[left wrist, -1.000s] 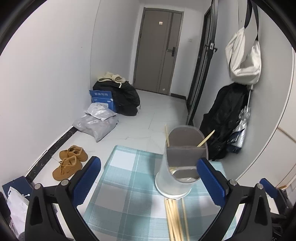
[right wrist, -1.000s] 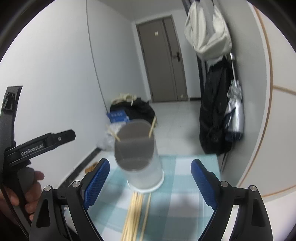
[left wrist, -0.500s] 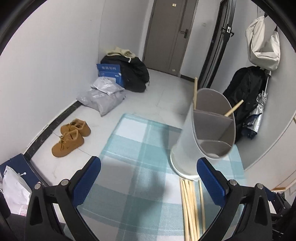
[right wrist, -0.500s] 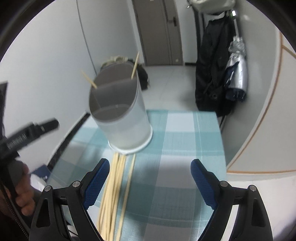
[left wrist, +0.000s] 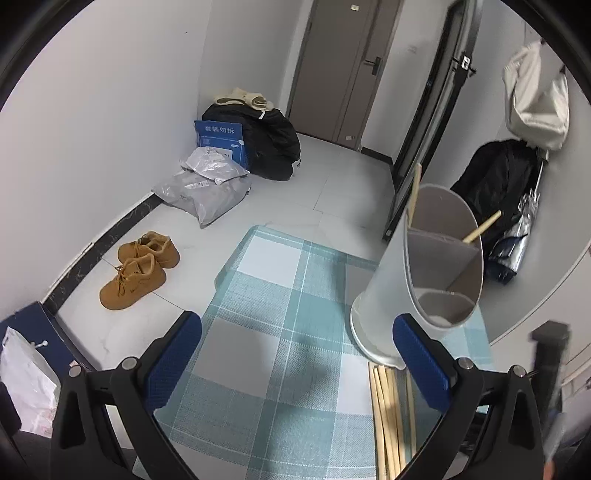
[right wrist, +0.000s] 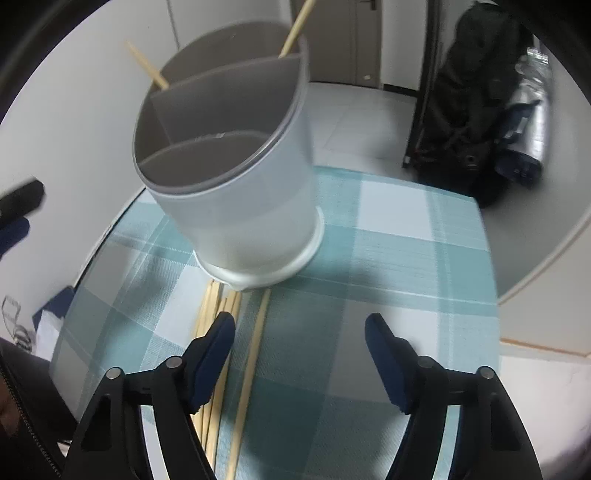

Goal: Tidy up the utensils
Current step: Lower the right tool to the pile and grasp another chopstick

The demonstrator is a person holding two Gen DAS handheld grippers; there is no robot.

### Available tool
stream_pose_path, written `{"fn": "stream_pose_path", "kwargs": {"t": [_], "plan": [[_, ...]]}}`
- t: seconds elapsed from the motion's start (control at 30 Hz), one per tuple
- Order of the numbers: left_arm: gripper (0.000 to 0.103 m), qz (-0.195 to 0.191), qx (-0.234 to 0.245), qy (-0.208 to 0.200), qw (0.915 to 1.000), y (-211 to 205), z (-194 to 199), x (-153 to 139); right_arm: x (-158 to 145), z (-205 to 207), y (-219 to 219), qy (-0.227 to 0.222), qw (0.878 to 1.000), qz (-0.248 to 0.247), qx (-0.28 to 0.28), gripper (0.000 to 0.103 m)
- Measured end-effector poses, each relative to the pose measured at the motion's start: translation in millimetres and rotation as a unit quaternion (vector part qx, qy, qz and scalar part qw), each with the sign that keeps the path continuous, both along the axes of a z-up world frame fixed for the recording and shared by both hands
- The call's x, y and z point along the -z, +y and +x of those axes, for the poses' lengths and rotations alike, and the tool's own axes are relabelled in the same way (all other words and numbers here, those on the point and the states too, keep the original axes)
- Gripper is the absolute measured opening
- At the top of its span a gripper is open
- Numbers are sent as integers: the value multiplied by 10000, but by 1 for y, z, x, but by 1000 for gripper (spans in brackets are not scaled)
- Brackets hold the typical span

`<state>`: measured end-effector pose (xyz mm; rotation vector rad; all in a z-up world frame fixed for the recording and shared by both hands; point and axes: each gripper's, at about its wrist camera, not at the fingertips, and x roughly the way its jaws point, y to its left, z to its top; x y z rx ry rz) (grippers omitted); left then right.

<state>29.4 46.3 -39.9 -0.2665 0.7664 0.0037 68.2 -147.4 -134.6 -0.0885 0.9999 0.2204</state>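
Note:
A pale grey utensil holder with inner dividers stands on a teal checked tablecloth; two wooden chopsticks lean in its back compartment. More chopsticks lie flat in a bundle in front of its base, one stick apart to the right. My right gripper hovers low over them, its jaws closing, the lone stick between the fingers untouched. My left gripper is open over bare cloth, the holder by its right finger and the loose chopsticks below.
The table ends just past the holder, with tiled floor beyond. On the floor lie brown shoes, grey parcel bags, a blue box and a black bag. Dark clothing hangs at the right wall.
My right gripper dropped and tipped down towards the loose chopsticks, and its fingers drew closer together. The left gripper sank a little and shifted left, so the holder now sits at its right.

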Motion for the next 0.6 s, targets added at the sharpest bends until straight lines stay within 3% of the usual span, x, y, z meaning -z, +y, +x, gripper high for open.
{"fn": "stream_pose_path", "kwargs": {"t": [0.13,0.23,0.5,0.6], "plan": [[102,-95,-70,34,9999,6,2,0,15,7,15,119,9991,-378,-152,60],[102,-150,-108,118,9998,11,4,3,23,11,20,215,9976,-638,-166,46],[102,-200,-259,238,9992,19,7,7,25,5,28,77,9980,-486,-409,10],[102,-189,-273,312,9990,19,9,9,25,4,22,104,9991,-213,-365,5]]}}
